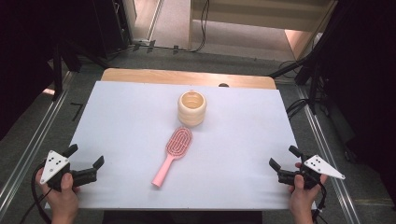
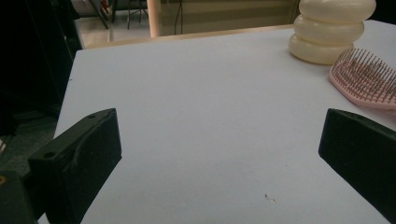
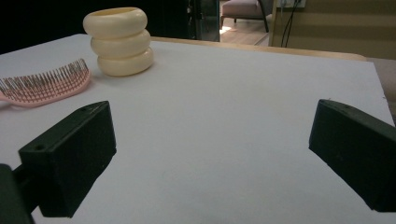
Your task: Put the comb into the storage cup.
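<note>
A pink hairbrush point(image 1: 172, 154) lies bristles up in the middle of the white table top point(image 1: 130, 121), its handle pointing toward the front edge. Just behind its head stands a cream ribbed cup point(image 1: 192, 108), upright. The left gripper view has the cup point(image 2: 329, 31) and the brush head point(image 2: 366, 78) at its upper right. From the other side, the cup point(image 3: 120, 41) and brush point(image 3: 46, 84) sit at the upper left. My left gripper point(image 1: 85, 158) is open near the front left corner. My right gripper point(image 1: 284, 157) is open near the front right corner. Neither holds anything.
A bare wooden strip point(image 1: 187, 76) runs along the table's far edge. Metal rails point(image 1: 28, 149) and dark stands flank the table on the floor. Cables point(image 1: 299, 107) lie on the floor at the right.
</note>
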Demonstrator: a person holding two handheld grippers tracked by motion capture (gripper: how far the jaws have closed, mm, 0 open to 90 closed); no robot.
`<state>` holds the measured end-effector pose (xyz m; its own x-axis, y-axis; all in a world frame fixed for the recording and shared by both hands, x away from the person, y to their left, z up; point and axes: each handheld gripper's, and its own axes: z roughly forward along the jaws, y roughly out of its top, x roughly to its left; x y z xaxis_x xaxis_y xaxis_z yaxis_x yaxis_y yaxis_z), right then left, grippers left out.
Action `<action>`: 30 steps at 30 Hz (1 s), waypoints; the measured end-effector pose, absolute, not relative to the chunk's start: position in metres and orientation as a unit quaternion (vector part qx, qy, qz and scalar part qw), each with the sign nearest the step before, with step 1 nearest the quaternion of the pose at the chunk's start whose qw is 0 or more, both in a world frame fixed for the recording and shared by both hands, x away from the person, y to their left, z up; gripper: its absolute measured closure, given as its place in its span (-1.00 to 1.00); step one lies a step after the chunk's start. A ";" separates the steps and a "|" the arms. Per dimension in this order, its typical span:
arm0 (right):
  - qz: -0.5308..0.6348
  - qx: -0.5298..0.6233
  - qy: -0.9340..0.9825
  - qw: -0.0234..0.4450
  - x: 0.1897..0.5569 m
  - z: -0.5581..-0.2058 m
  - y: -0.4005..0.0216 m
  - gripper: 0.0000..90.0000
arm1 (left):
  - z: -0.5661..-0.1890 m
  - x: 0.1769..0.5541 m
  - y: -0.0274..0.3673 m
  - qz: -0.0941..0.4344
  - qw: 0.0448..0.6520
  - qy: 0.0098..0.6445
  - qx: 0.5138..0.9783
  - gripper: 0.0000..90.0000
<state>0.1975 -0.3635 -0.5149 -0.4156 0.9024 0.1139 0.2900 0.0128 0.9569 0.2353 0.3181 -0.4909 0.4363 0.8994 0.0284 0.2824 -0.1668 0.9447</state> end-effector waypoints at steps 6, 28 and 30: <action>0.530 0.457 0.654 0.286 0.197 -0.515 -0.362 -1.00 | -0.486 0.235 0.310 0.308 0.491 0.422 0.697 -1.00; 0.530 0.451 0.658 0.287 0.197 -0.515 -0.361 -1.00 | -0.458 0.239 0.253 0.250 0.486 0.386 0.743 -1.00; 0.529 0.450 0.660 0.285 0.197 -0.515 -0.360 -1.00 | -0.453 0.240 0.246 0.242 0.482 0.384 0.749 -1.00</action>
